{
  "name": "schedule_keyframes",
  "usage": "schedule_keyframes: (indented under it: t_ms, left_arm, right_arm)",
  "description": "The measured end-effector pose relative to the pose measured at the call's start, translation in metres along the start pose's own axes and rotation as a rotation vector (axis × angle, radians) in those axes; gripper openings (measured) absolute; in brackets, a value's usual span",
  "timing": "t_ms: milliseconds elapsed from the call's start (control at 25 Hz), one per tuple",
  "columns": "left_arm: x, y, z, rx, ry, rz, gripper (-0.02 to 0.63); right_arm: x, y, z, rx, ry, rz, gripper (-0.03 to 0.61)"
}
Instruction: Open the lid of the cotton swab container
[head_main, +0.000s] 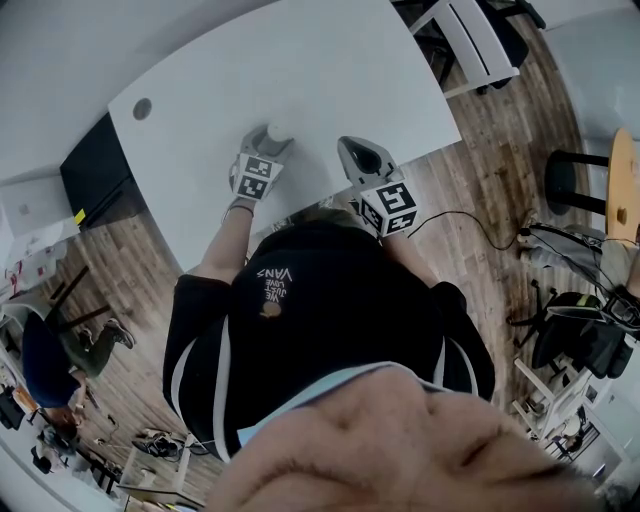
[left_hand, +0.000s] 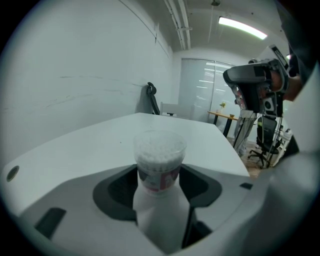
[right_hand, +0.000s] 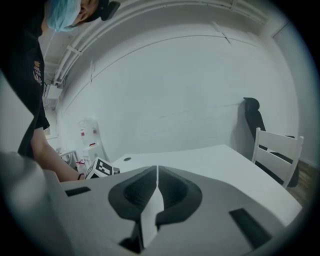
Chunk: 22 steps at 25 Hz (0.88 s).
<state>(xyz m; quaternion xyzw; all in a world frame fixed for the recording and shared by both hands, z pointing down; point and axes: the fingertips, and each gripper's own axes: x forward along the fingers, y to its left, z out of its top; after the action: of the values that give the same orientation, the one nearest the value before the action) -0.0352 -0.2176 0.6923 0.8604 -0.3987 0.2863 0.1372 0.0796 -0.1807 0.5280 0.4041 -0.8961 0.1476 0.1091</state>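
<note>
1. cotton swab container (left_hand: 159, 167): a small round clear tub packed with white swabs, upright on a white table (head_main: 330, 70) towards its near edge.
2. left gripper (head_main: 272, 145) grasps the tub low on its body, one dark pad on each side, about level with the pinkish label (left_hand: 158, 181). the top of the tub rises free above the jaws.
3. lid (left_hand: 160, 141): a clear cap sitting square on top. it looks fully seated and not yet lifted.
4. right gripper (right_hand: 156, 175) hangs over the table to the right, apart from the tub. its jaws are clenched tight together with nothing between them.
5. handling, as i judge it: the tub looks light, made of thin stiff plastic with smooth and probably slippery walls. a hard squeeze could flex or crack it. unheld, it would likely slide or tip when the lid is pulled.
6. where to take hold, in my view: keep the body held low as it is now, and take the lid by its rim on opposite sides. the right jaws would have to part first. swabs could spill if the cap pops off suddenly.
</note>
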Motion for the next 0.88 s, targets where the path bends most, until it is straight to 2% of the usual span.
schedule_keyframes:
  t_ms: [720,880]
  left_arm:
    - [-0.041,0.012,0.052,0.002,-0.104,0.046,0.262]
    - [-0.055,0.016,0.073,0.014,-0.151,0.062,0.262]
  right_arm:
    - [0.016,0.015,0.022,-0.036,-0.044,0.073,0.014]
    - [0.022,0.019,0.032,-0.050,-0.061,0.094,0.014]
